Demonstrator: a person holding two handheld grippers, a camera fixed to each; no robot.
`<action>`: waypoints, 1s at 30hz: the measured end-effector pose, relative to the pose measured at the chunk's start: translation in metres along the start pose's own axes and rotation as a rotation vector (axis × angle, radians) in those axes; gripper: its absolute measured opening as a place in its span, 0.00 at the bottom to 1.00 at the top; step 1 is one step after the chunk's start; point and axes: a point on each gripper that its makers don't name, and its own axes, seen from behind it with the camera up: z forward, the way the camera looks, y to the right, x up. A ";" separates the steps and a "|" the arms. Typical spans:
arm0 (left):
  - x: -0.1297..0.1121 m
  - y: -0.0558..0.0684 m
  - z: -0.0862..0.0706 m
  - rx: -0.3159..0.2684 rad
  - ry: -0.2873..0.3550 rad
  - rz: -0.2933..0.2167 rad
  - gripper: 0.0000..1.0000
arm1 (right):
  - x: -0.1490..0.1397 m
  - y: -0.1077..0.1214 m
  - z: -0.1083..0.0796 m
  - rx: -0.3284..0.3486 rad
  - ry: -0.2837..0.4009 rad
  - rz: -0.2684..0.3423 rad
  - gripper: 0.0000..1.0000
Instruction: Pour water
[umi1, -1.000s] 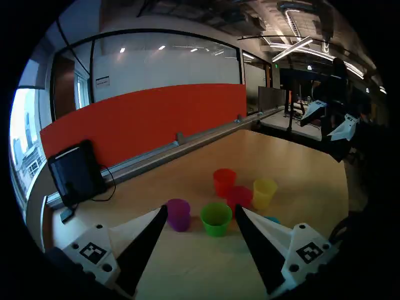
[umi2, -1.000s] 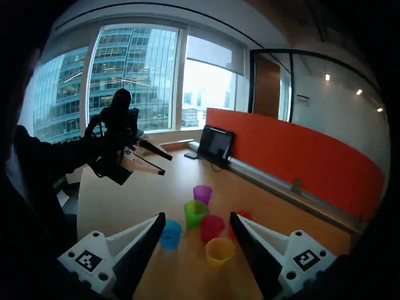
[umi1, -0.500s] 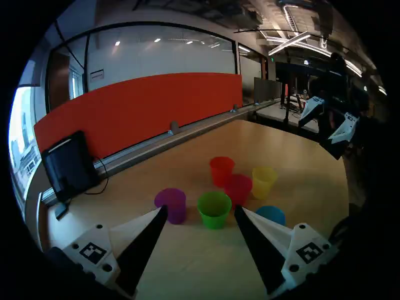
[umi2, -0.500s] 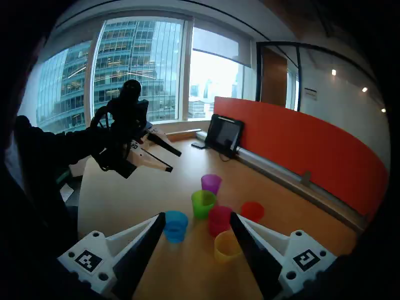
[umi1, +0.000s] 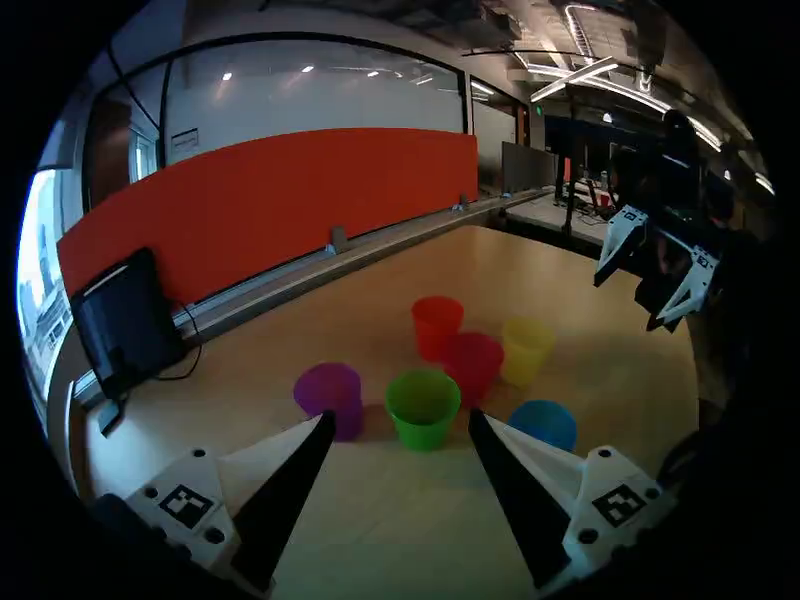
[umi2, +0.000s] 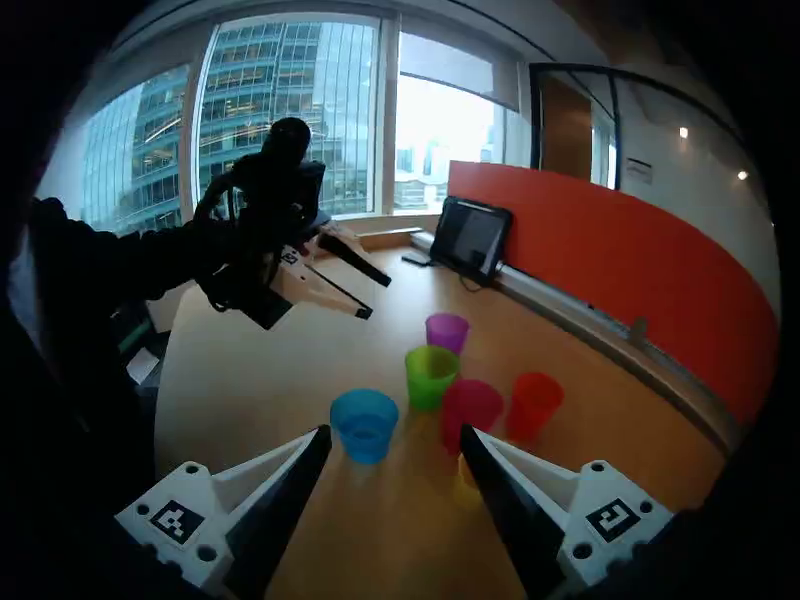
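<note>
The L gripper (umi1: 398, 418) is held low over the near part of the wooden table (umi1: 400, 540), jaws spread wide, nothing gripped. 6 plastic cups are seen standing upright in a tight cluster just ahead of it. In the left gripper view the green cup (umi1: 424, 407) is framed between the fingertips, w/ the purple cup (umi1: 330, 398) just beside it at left and the blue cup (umi1: 543, 424) near the right fingertip. Behind these, the red cup (umi1: 437, 325), pink cup (umi1: 473, 365) and yellow cup (umi1: 526, 350) are lined up left to right. Whether any cup holds water cannot be told.

At far right the R gripper (umi1: 625, 304) is held in the air above the table's edge, jaws wide apart and empty.

In the right gripper view the blue cup is seen just ahead, between the R gripper's fingertips, and the yellow cup is partly hidden behind its right finger. The L gripper is seen at far left, held up by a dark sleeve (umi2: 110, 275).

An orange partition (umi1: 280, 200) is set along the table's far edge, w/ a dark tablet (umi1: 125, 325) propped near it.
</note>
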 end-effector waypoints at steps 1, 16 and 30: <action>-0.001 0.000 0.001 -0.001 -0.002 0.001 0.99 | -0.002 -0.001 0.003 0.004 -0.003 0.001 1.00; -0.013 -0.005 0.018 -0.013 -0.021 -0.006 1.00 | -0.032 -0.010 0.047 0.058 -0.054 -0.018 1.00; -0.020 -0.005 0.028 -0.018 -0.036 -0.005 0.99 | -0.053 -0.022 0.089 0.103 -0.096 -0.023 1.00</action>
